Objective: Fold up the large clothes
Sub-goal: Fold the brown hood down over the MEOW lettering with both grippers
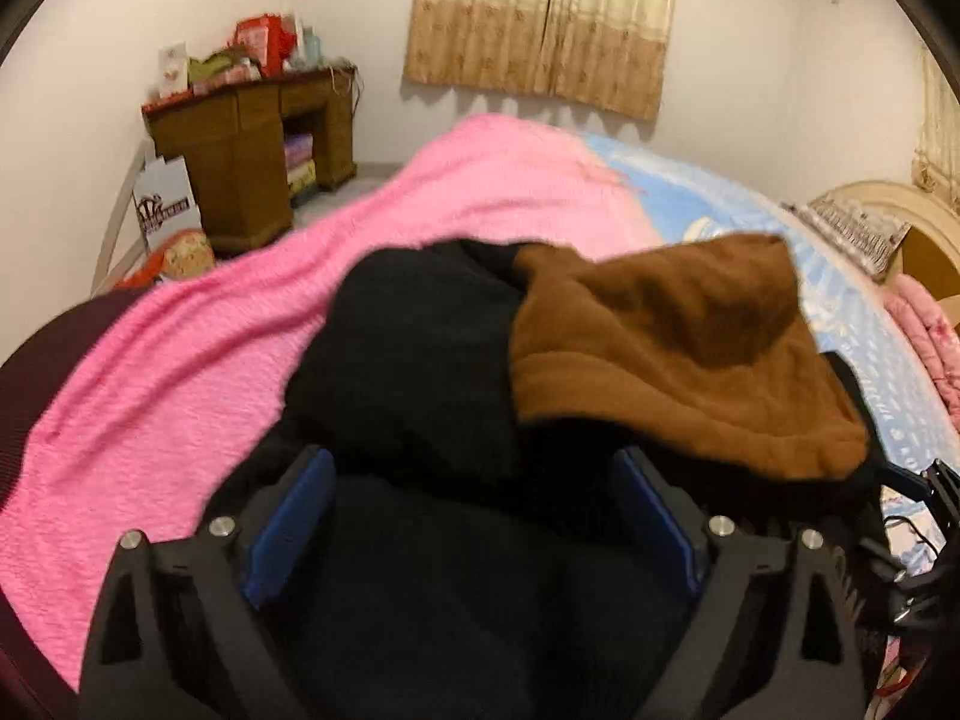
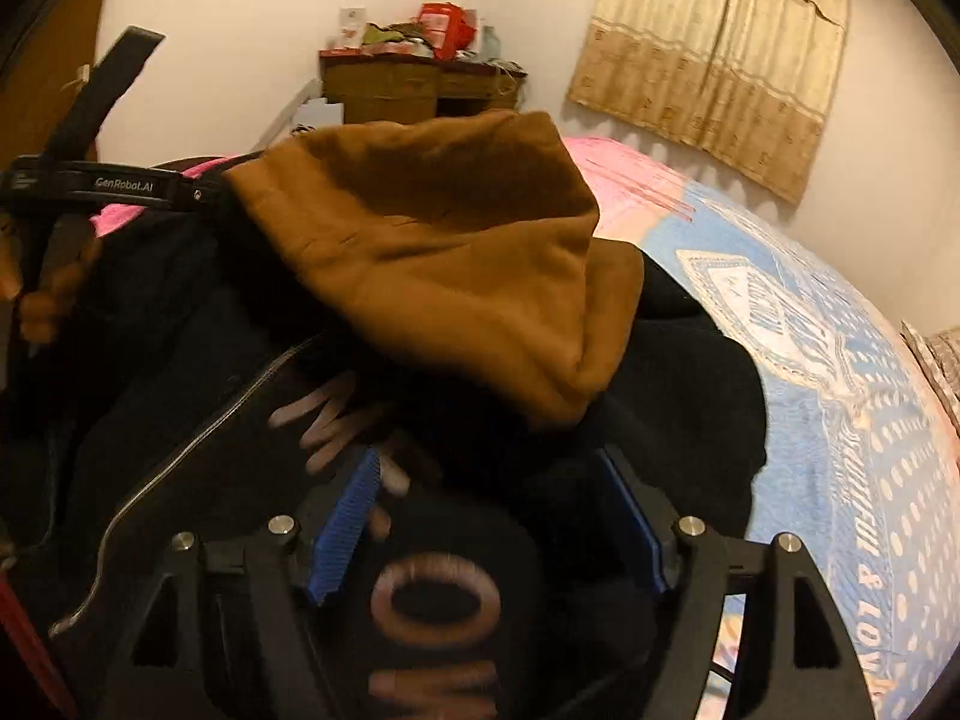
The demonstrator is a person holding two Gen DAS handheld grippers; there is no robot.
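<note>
Bed (image 1: 828, 276); pink blanket (image 1: 240, 324); black hoodie (image 1: 408, 360)

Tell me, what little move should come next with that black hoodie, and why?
Probably close both tongs on the cloth. The left tongs and right tongs stand wide open with the black hoodie bunched between them, its brown hood flopped on top over the bed, so nothing seems gripped yet.

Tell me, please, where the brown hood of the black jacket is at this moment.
The brown hood lies on top of the black jacket, just ahead of both open grippers, over the bed. In the left wrist view it sits right of centre, with the pink blanket to its left.
</note>
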